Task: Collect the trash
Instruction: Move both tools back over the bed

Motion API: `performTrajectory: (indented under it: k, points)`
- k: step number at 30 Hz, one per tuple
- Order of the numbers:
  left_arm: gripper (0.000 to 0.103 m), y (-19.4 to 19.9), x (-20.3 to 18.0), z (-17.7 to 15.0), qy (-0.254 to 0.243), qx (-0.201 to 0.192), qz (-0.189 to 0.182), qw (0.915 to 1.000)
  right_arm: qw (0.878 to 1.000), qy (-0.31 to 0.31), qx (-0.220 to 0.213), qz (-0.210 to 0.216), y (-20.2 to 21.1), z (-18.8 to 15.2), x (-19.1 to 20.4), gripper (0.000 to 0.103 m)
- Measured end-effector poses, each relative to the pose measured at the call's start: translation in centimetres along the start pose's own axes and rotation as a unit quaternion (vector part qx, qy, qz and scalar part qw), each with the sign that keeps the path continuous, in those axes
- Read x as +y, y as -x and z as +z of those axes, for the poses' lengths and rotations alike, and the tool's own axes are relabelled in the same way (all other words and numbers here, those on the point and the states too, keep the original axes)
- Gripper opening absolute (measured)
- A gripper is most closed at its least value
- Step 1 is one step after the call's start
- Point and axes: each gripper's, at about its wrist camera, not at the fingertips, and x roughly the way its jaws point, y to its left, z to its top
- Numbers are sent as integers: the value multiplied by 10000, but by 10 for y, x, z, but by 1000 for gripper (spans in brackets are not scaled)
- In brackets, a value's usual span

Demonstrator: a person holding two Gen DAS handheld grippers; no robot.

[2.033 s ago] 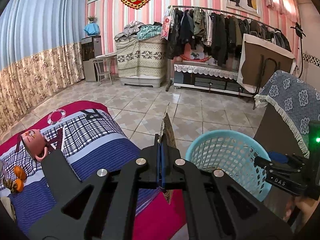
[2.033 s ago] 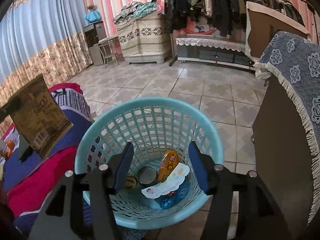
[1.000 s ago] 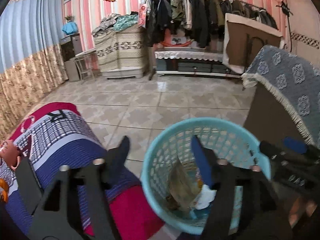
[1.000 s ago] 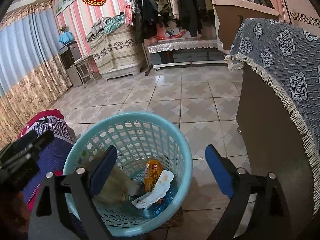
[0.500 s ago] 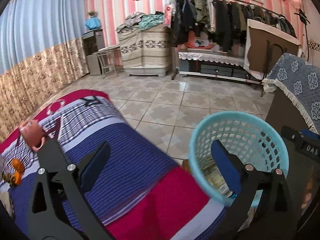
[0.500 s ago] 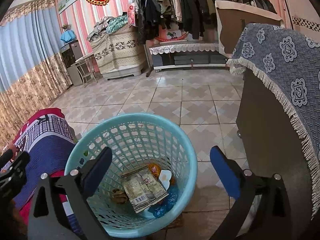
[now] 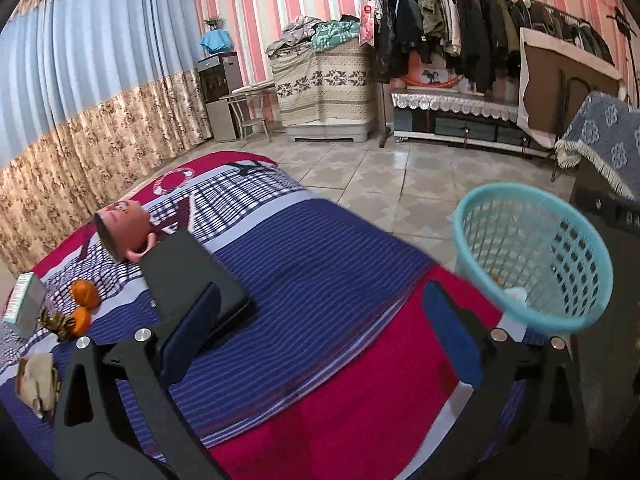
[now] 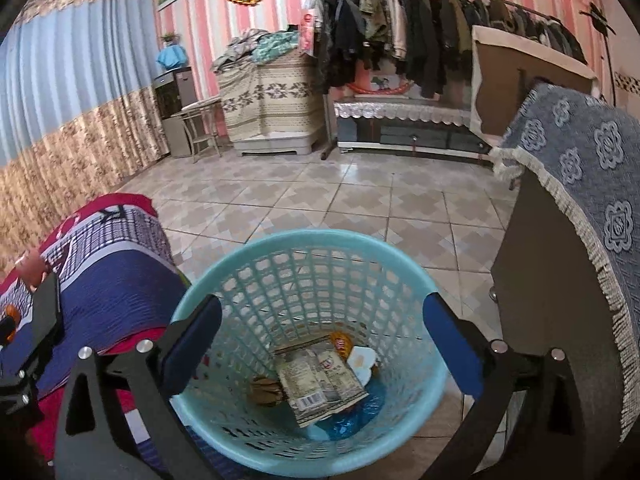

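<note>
A light-blue mesh basket [image 8: 280,248] sits at the bed's edge, seen also in the left wrist view [image 7: 532,240]. Inside lie a flat brown packet [image 8: 320,384], an orange wrapper [image 8: 340,342], a white scrap and blue plastic. My right gripper [image 8: 320,348] is open and empty above the basket. My left gripper [image 7: 320,336] is open and empty over the striped blue and red bedspread [image 7: 320,280]. On the bed's left lie a crumpled wrapper [image 7: 36,384], orange bits [image 7: 84,304] and a small box [image 7: 24,304].
A pink cup [image 7: 124,234] and a black flat object [image 7: 192,276] lie on the bed. A dark cabinet with a blue fringed cloth [image 8: 580,184] stands right of the basket. Tiled floor [image 8: 340,200], a clothes rack and a covered chest lie beyond.
My left gripper opened and dropped the brown packet into the basket, then swung left over the bed. My right gripper opened wider and stays above the basket.
</note>
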Motion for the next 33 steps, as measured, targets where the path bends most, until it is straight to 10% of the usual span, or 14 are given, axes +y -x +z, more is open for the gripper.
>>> performTrajectory:
  k: [15, 33]
  points:
    - [97, 30, 39, -35, 260, 54, -43, 9996, 9949, 823, -111, 580, 13, -12, 77, 98]
    - [98, 59, 144, -63, 1039, 142, 756, 9916, 9810, 1531, -214, 1169, 25, -42, 155, 99]
